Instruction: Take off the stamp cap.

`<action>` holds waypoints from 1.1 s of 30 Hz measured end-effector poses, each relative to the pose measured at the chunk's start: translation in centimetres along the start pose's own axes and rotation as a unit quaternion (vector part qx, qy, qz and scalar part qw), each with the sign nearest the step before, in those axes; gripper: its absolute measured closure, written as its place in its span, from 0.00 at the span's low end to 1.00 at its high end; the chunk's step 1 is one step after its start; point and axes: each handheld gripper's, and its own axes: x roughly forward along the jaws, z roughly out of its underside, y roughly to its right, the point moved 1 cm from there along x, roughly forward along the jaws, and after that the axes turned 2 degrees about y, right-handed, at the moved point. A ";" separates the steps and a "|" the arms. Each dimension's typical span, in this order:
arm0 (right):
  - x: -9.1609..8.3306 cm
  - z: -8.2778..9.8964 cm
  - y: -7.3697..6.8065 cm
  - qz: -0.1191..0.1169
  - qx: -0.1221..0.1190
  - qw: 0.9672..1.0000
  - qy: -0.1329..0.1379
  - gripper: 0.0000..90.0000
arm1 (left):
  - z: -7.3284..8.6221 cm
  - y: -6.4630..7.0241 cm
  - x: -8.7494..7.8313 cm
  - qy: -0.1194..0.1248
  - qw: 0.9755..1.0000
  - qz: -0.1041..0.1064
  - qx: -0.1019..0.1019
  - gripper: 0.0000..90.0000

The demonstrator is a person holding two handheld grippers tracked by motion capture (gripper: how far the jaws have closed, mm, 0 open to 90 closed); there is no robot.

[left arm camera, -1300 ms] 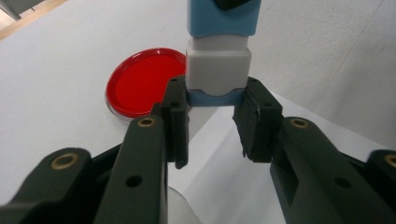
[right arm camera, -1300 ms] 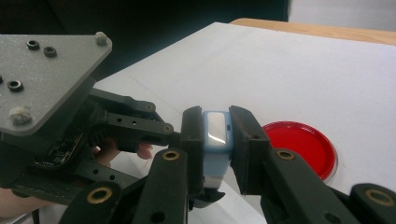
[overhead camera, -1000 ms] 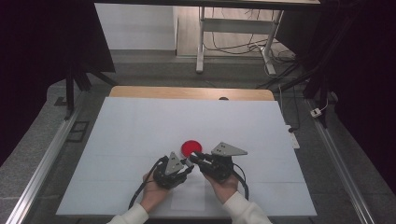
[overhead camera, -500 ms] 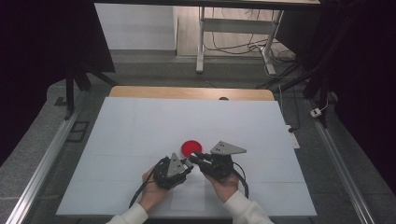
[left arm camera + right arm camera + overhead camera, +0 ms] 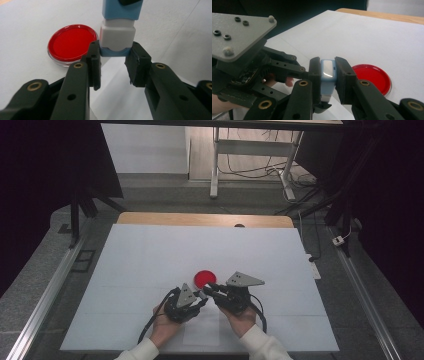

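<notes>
A small stamp-like block [image 5: 117,35], with a light blue body, a grey-white middle and a blue end cap, is held above the white table between both grippers. My left gripper [image 5: 113,53] is shut on its blue end cap. My right gripper [image 5: 328,75] is shut on the light blue body [image 5: 327,68]. A round red dish [image 5: 204,279] lies on the table just beyond the two grippers; in the left gripper view the red dish [image 5: 71,45] sits left of the jaws. In the high view the left gripper [image 5: 202,296] and right gripper [image 5: 209,287] meet tip to tip.
A white sheet [image 5: 150,260] covers the table, and a wooden strip [image 5: 200,218] shows at its far edge. Metal rails [image 5: 45,300] run along both sides. A desk frame with cables [image 5: 250,165] stands on the floor behind the table.
</notes>
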 end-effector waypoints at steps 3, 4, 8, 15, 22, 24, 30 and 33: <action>0.2 0.0 0.1 -0.003 -0.002 1.000 -0.007 0.84 | 0.0 0.2 0.1 -0.011 1.000 -0.014 0.021 0.73; 0.2 0.0 0.1 -0.003 -0.002 1.000 -0.009 0.84 | -0.1 0.2 0.0 -0.011 1.000 -0.010 0.019 0.73; 0.1 -0.1 0.2 -0.008 0.001 1.000 -0.008 0.84 | -0.1 0.5 0.0 -0.016 0.998 -0.025 0.048 0.73; -1.1 -0.6 0.9 0.009 0.008 1.000 0.019 0.84 | 0.2 -0.4 -0.1 -0.006 1.000 -0.015 0.003 0.73; -1.3 -0.6 1.1 0.007 0.006 1.000 0.024 0.84 | 0.2 -1.2 -0.6 0.003 1.000 -0.016 -0.016 0.73; -1.4 -0.7 1.1 0.004 0.005 1.000 0.027 0.84 | 0.3 -1.6 -0.9 0.006 1.000 -0.017 -0.023 0.73; -1.4 -0.7 1.4 -0.005 0.005 1.000 0.030 0.84 | 0.5 -2.2 -1.7 0.016 0.999 -0.017 -0.032 0.73; -1.4 -0.7 1.4 -0.008 0.002 1.000 0.030 0.84 | 0.6 -2.5 -2.2 0.017 0.999 -0.013 -0.036 0.73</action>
